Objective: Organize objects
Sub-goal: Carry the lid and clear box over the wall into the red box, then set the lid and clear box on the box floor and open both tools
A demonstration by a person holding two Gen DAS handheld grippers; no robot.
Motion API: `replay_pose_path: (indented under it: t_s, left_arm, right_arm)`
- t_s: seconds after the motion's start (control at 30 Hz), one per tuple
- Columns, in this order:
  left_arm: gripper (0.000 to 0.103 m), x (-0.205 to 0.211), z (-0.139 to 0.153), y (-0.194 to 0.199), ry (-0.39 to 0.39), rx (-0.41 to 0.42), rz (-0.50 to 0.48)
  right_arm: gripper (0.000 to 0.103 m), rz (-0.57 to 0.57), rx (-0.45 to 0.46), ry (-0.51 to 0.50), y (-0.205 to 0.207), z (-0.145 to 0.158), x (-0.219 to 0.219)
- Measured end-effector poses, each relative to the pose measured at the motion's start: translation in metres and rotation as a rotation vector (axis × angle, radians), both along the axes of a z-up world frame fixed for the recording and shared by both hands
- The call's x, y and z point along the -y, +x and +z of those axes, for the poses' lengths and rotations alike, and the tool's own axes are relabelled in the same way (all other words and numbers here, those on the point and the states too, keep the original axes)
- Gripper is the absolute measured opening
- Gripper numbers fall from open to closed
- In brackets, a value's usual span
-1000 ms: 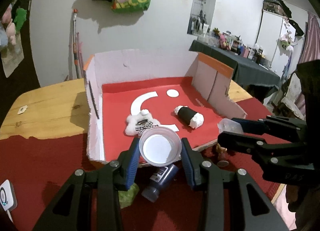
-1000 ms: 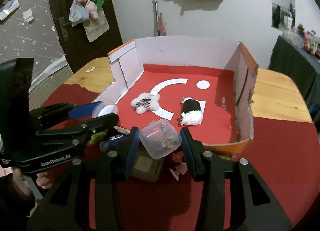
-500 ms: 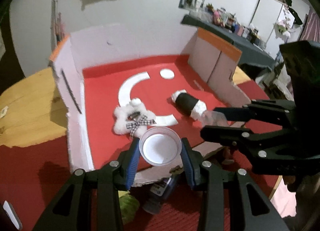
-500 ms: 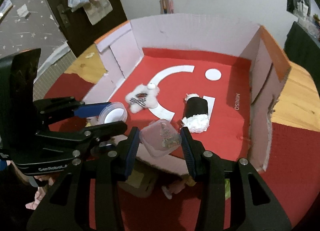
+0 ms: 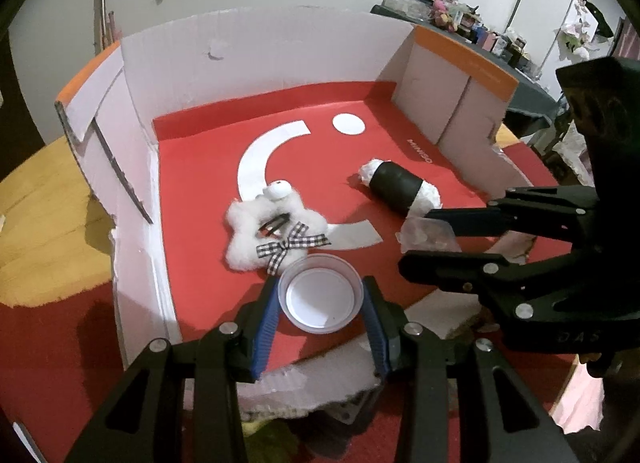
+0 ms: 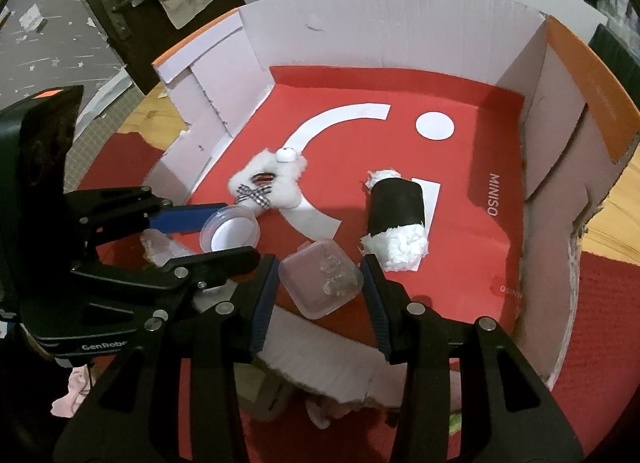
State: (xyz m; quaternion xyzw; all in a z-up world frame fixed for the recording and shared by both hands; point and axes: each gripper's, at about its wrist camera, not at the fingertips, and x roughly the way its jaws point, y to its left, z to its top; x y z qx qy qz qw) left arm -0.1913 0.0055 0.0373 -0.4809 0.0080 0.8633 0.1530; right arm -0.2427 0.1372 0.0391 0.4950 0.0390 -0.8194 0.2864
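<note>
My left gripper (image 5: 320,299) is shut on a round clear plastic container with a white bottom (image 5: 321,293), held over the front of the red-floored cardboard box (image 5: 200,199). My right gripper (image 6: 320,281) is shut on a square clear plastic box holding small trinkets (image 6: 322,281), also over the box's front part. In the box lie a white fluffy toy with a checked bow (image 5: 272,229) and a black roll with white fluffy ends (image 5: 400,185). Each gripper shows in the other's view: the left one (image 6: 228,229), the right one (image 5: 428,237).
The box has white walls with orange rims (image 6: 600,87) and a torn low front edge (image 6: 332,371). It stands on a wooden table (image 5: 36,199) partly covered by a red cloth (image 5: 60,343). Small items lie in front of the box, under the grippers (image 6: 272,395).
Both grippers have moved forward and down, from in front of the box to over its red floor, each still holding its container.
</note>
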Motion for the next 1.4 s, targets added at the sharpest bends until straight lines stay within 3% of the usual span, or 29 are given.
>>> replay_pose_path:
  t_s: [0.87,1.4]
  left_arm:
    - [0.042,-0.001,-0.008,-0.019,-0.095,-0.081,0.079]
    - [0.043,-0.003,-0.007,-0.017,-0.107,-0.084,0.092]
  right_arm:
    - [0.040,-0.096,-0.106,0.100,-0.016,-0.009,-0.008]
    - [0.041,-0.098,-0.107,0.097,-0.014,-0.007,-0.008]
